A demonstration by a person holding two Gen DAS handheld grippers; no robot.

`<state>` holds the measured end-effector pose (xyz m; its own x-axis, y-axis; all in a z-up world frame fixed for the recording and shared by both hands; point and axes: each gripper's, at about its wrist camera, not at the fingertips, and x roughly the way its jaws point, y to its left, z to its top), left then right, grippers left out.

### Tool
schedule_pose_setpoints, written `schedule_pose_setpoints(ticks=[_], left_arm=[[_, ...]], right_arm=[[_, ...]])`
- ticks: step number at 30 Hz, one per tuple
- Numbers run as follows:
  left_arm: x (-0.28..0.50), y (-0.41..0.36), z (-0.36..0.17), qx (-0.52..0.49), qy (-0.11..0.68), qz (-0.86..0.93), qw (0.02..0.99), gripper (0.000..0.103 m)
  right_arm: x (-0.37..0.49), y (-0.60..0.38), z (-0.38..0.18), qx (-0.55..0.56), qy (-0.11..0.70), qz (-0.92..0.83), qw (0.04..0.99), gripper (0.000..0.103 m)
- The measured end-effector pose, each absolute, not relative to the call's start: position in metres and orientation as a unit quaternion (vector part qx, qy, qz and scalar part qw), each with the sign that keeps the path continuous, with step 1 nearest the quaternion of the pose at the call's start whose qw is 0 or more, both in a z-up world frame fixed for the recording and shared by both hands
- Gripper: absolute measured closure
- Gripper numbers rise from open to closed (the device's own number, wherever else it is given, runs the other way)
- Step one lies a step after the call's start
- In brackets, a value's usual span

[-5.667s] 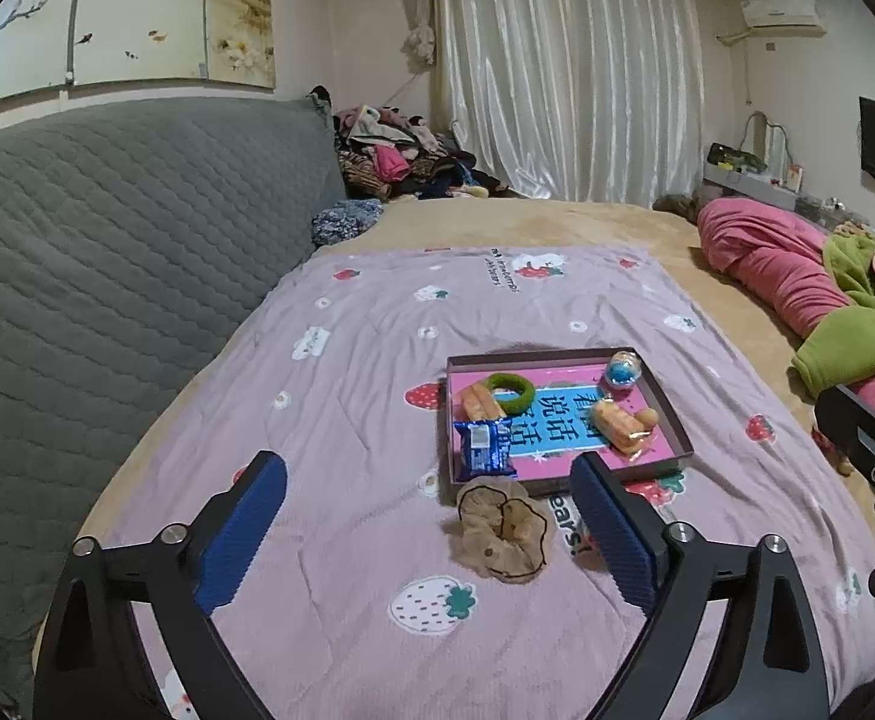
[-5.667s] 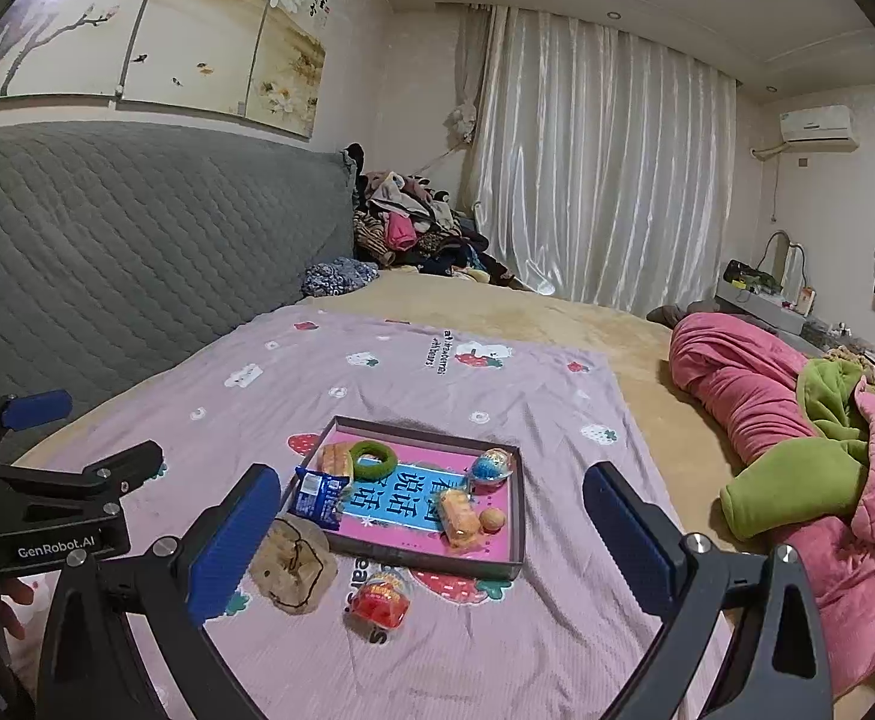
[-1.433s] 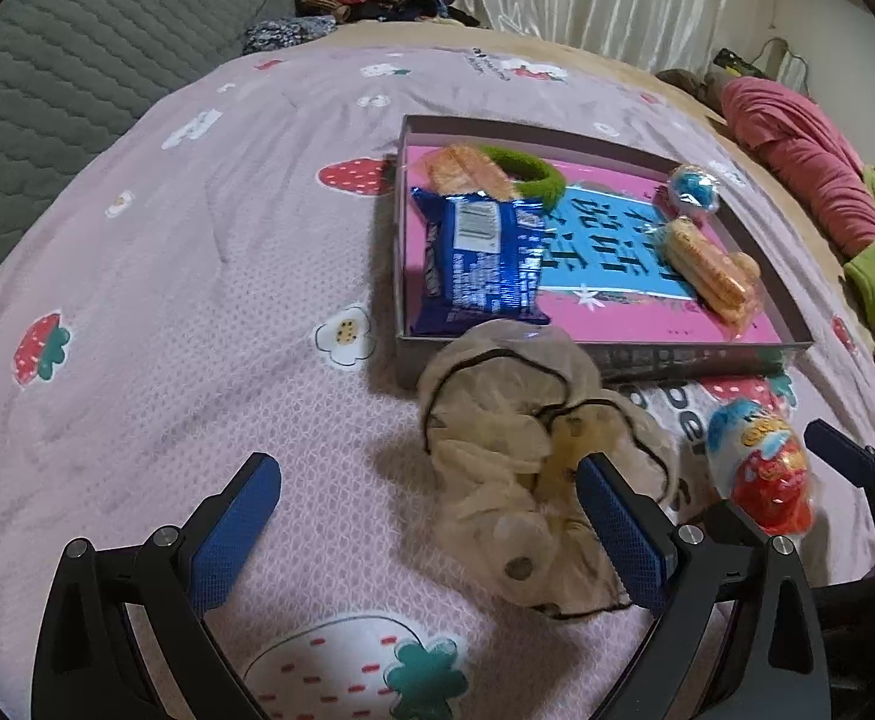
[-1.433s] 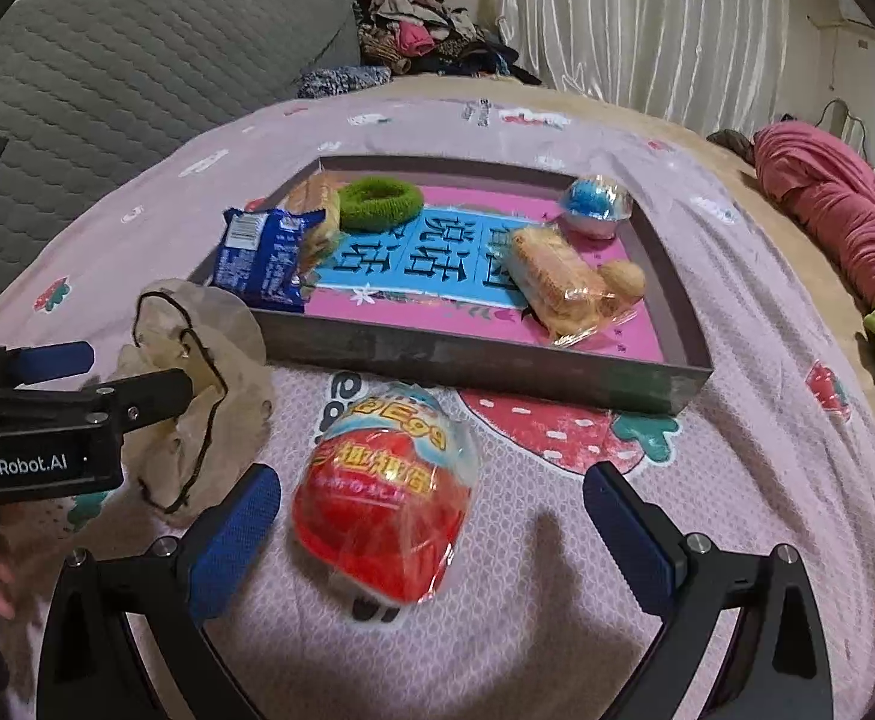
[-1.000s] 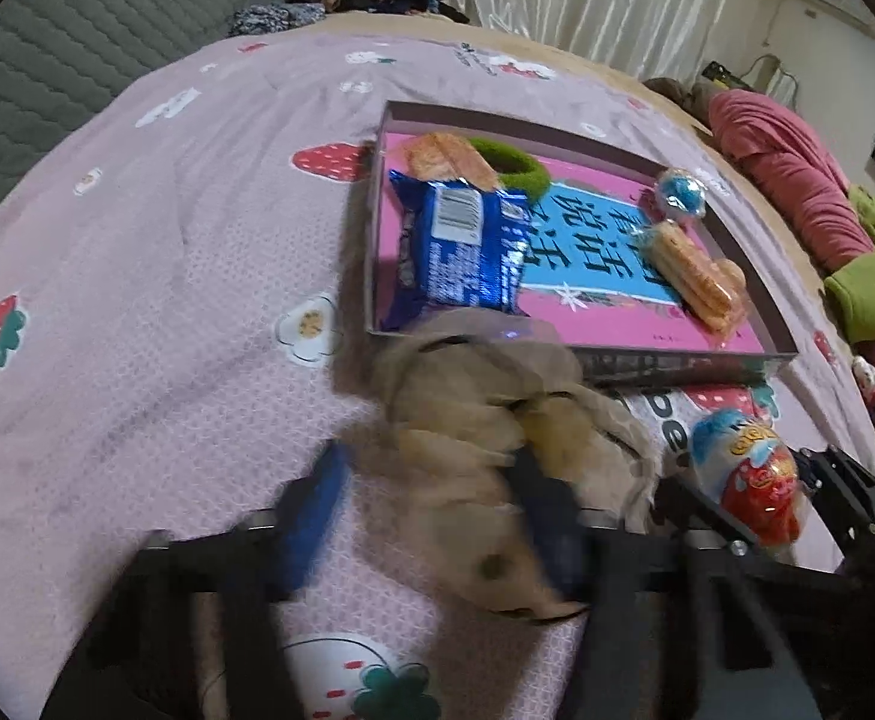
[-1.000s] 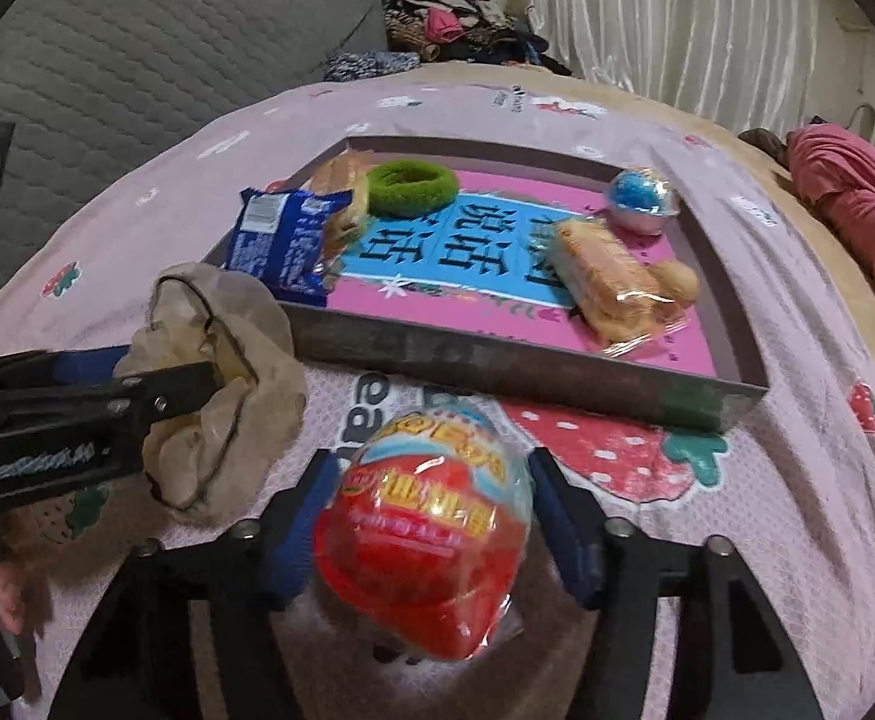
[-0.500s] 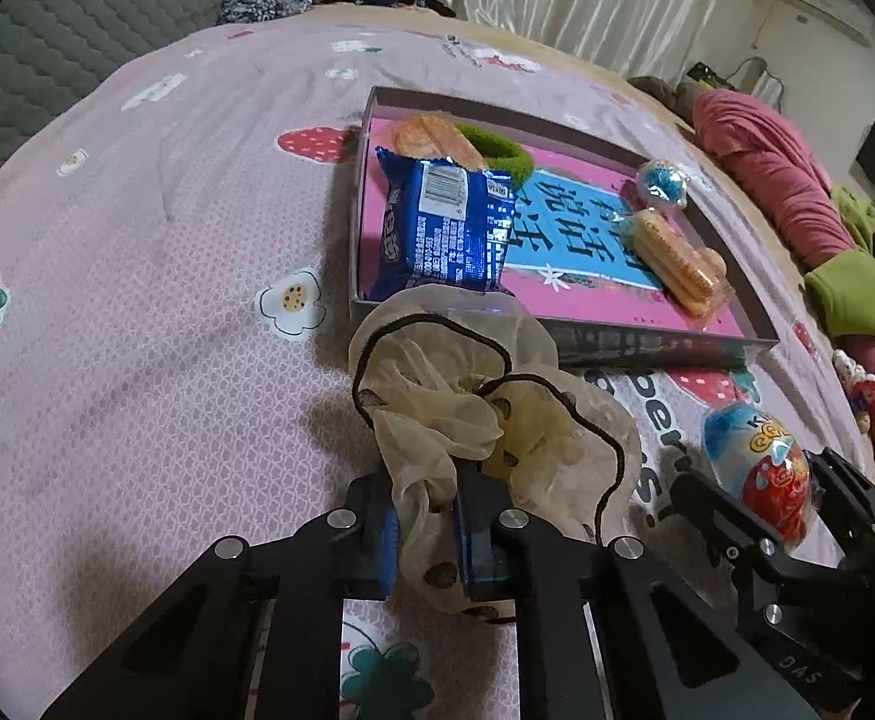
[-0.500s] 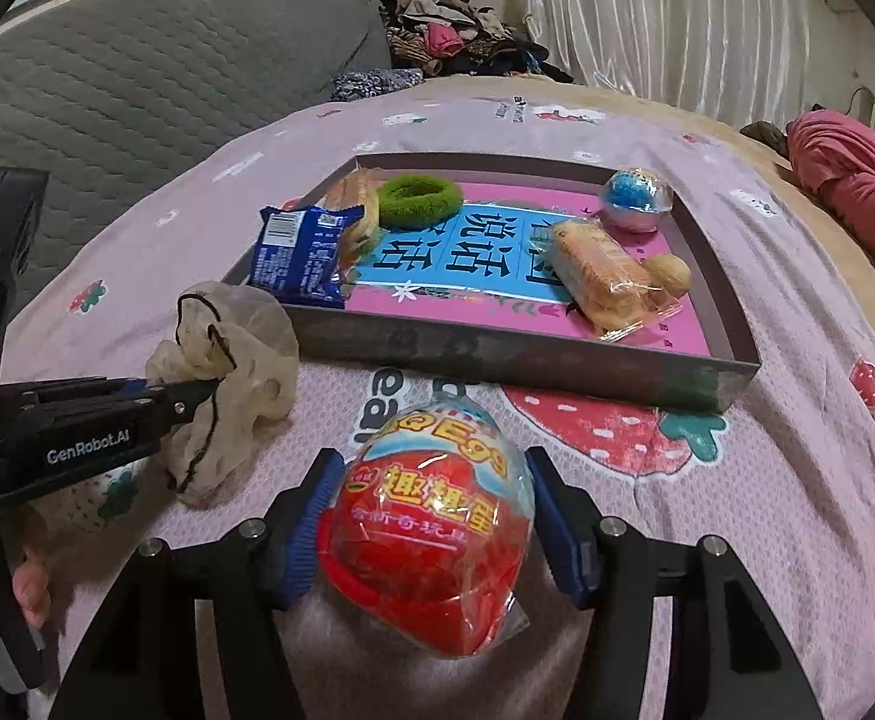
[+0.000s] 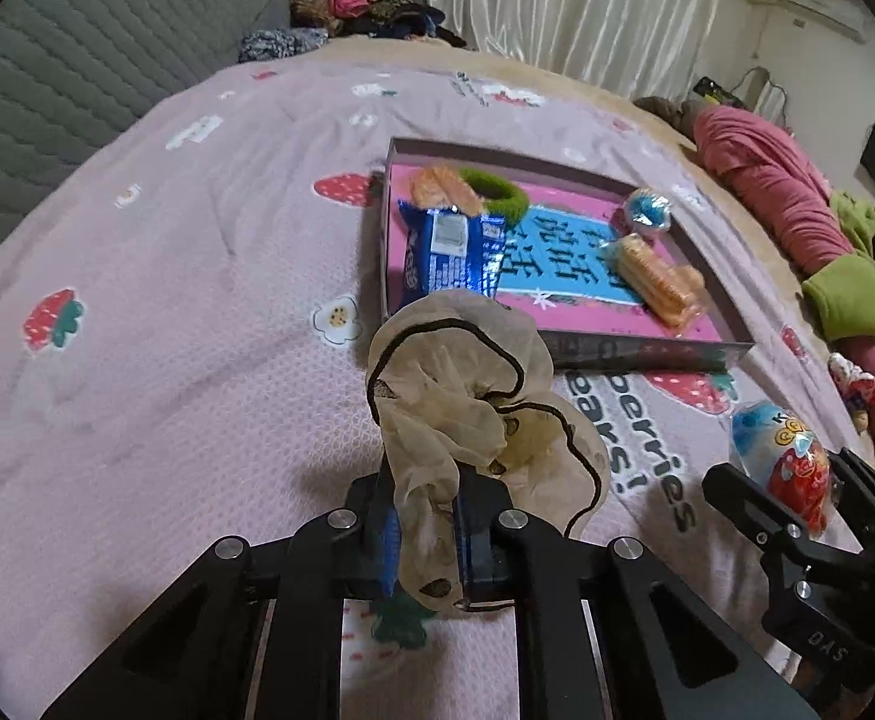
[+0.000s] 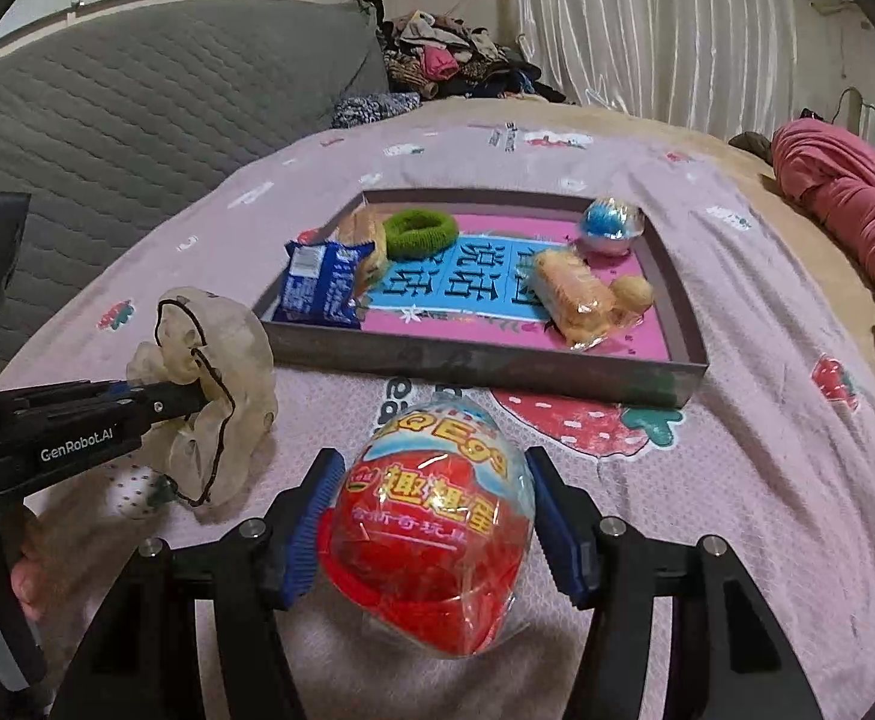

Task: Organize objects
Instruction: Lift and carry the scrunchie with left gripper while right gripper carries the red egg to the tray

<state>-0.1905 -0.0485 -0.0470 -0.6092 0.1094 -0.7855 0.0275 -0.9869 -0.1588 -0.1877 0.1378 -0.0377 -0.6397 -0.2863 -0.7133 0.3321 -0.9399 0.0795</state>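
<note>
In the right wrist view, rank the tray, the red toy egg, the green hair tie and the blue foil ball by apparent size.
1. tray, widest in frame.
2. red toy egg, though it is held right at the camera in the right gripper, so nearness inflates it.
3. green hair tie.
4. blue foil ball, close to the hair tie; that order is unsure.

Clothes pile point(image 10: 455, 63) behind the bed, too small to sort.

Home bedroom — bed point(image 9: 155, 276), quilted headboard point(image 10: 137, 114), curtains point(image 9: 557, 6), clothes pile point(image 10: 443, 66)
</note>
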Motion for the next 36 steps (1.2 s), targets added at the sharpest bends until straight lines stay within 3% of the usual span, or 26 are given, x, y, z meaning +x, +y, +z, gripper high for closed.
schedule_pose_setpoints(ticks=[36], left_arm=[[-0.089, 0.002, 0.068, -0.354, -0.046, 0.934, 0.020, 0.089]], right_arm=[[-0.101, 0.175, 0.067, 0.299, 0.035, -0.938, 0.172, 0.042]])
